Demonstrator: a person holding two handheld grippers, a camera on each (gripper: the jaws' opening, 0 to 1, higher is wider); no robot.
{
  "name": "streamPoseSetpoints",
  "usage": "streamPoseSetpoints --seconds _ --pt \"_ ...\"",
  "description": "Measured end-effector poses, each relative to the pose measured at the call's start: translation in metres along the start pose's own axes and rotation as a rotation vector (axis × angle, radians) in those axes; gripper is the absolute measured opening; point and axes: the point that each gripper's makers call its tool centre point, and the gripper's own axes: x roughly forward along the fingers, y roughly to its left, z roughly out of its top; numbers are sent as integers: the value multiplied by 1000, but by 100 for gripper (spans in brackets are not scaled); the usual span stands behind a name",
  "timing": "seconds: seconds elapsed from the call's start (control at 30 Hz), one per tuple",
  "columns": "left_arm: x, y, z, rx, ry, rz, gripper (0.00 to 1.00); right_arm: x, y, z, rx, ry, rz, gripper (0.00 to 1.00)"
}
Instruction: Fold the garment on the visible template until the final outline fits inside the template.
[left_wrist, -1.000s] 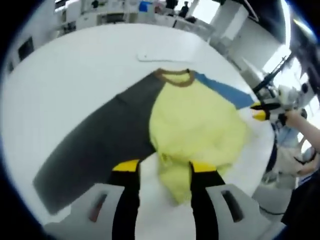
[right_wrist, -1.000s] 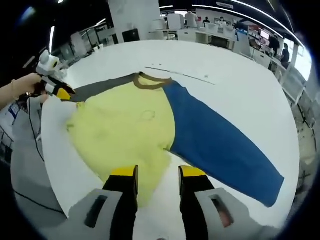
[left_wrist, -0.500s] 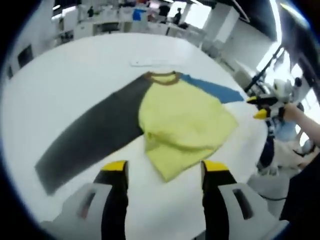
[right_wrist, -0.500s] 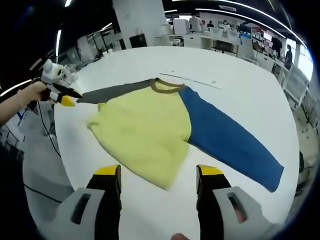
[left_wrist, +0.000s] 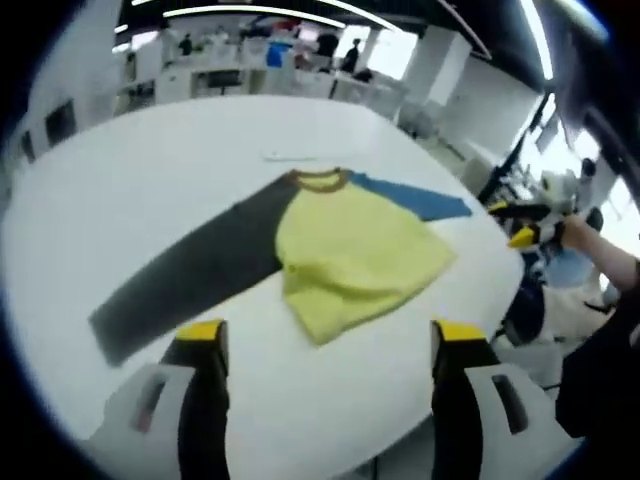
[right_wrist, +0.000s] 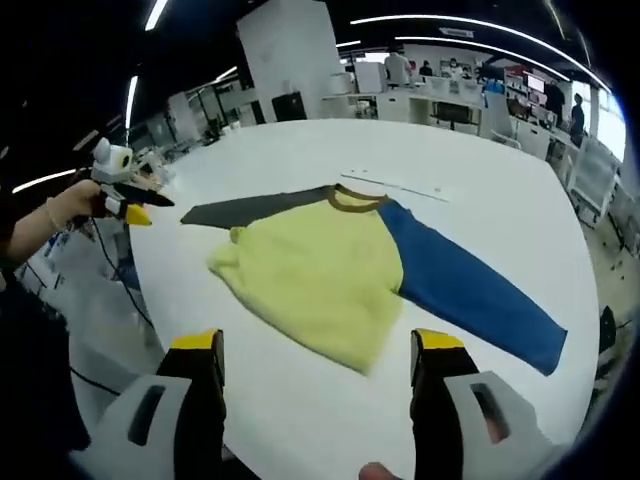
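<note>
Both grippers pulled back from garment (left_wrist: 340, 250); left gripper (left_wrist: 325, 345) and right gripper (right_wrist: 315, 355) fingers spread wide, empty. Hem folded up; garment lies flat mid-tabletop (left_wrist: 130, 180), sleeves outstretched. We judge sleeves next

One garment (left_wrist: 340, 245) lies on one white table (left_wrist: 130, 180): a shirt with one yellow body, one dark grey sleeve (left_wrist: 190, 275), one blue sleeve (right_wrist: 470, 295) and one brown collar (left_wrist: 318, 180). One thin pale strip (left_wrist: 290, 157) lies on the surface beyond the collar. Two handheld grippers are in the room: the left gripper (left_wrist: 325, 330) and the right gripper (right_wrist: 315, 345), each with two yellow-tipped jaws spread wide and gripping nothing.
</note>
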Motion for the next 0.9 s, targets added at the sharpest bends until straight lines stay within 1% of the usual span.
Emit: streamPoseSetpoints --seconds 0.1,0.17,0.2,0.37,0.53,0.6,0.7,0.73,0.83,0.87,0.9 --pt "-9 -7 0 9 -17 -2 85 -9 4 0 -43 -6 -21 78" --pt "-14 -12 -1 36 -33 -4 88 -16 9 -1 -43 -12 -22 79" --pt "-16 -16 -4 49 -37 -6 89 -20 12 -1 -37 -23 -18 80" --pt "-25 -27 -12 56 -44 -16 92 -34 20 -7 -16 -39 -17 83" --pt "-40 -34 -16 63 -75 -8 91 -48 27 -16 5 -44 -17 85" --pt "-46 -35 -18 58 -84 -8 91 -57 31 -21 41 -57 -11 87" --pt "-54 -36 -22 56 -86 -1 93 -63 35 -24 70 -72 -4 91" --pt "-59 -37 -27 50 -86 2 94 -68 36 -30 82 -72 -10 93" --pt "-66 -36 -35 29 -83 7 97 -73 37 -42 86 -66 -20 97" --pt "-67 -34 -38 20 -79 12 99 -75 38 -46 104 -64 -18 99" --pt "-69 -33 -41 15 -76 19 99 -78 40 -48 132 -76 -13 100"
